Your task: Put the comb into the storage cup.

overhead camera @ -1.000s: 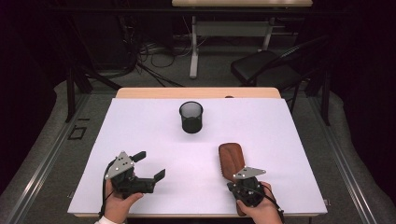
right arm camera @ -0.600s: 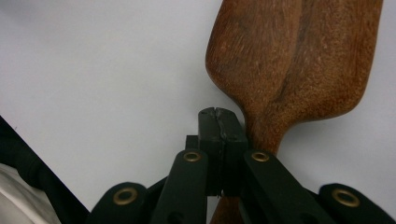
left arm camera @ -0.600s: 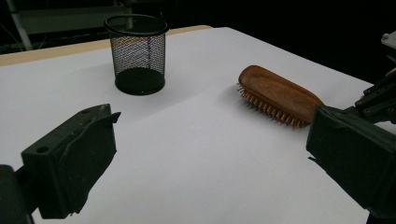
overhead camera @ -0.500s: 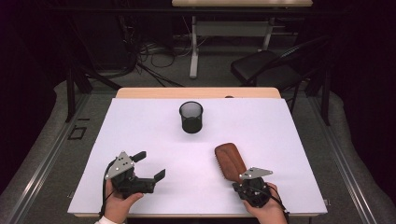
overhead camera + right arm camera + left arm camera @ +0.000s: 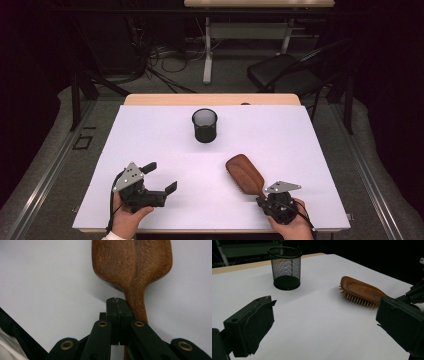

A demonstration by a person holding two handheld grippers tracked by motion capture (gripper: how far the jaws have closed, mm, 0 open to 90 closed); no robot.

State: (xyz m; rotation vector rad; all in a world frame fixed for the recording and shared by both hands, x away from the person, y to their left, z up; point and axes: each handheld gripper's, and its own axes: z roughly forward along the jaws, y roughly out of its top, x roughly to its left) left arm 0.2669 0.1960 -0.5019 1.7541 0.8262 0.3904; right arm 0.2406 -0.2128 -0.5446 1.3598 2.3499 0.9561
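The right gripper (image 5: 264, 199), clenched empty beside the wooden hairbrush (image 5: 245, 172) handle, is needing to spread before grasping, while the left gripper (image 5: 160, 178) is waiting released.

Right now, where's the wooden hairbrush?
In the high view the hairbrush lies on the table's right half, just ahead of the right gripper, nearer than the mesh cup.
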